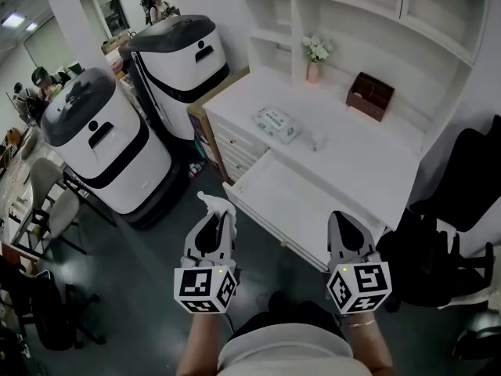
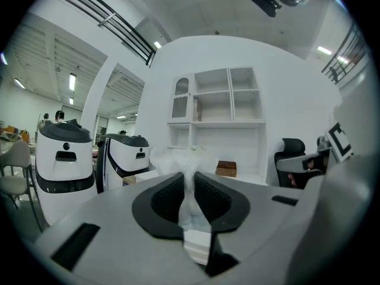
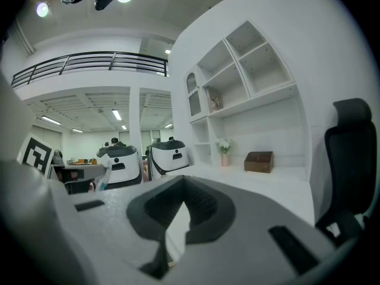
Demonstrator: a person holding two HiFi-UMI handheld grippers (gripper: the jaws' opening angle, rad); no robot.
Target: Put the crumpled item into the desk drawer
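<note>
The crumpled item [image 1: 212, 202] is a wad of clear white plastic film. My left gripper [image 1: 218, 215] is shut on it and holds it in the air, left of the drawer's front corner. In the left gripper view the crumpled item [image 2: 189, 186] is pinched between the dark pads [image 2: 168, 198] and bulges out beyond them. The white desk drawer [image 1: 305, 196] stands pulled out, and its inside looks bare. My right gripper [image 1: 344, 222] hovers over the drawer's near front edge. In the right gripper view the right gripper [image 3: 184, 181] has its tips together with nothing between them.
On the white desk [image 1: 360, 159] lie a tissue pack [image 1: 275, 124], a pink vase of flowers [image 1: 315, 59] and a brown box [image 1: 370, 95]. Two white-and-black machines [image 1: 106, 143] [image 1: 184, 61] stand on the left. A black office chair [image 1: 462, 225] is on the right.
</note>
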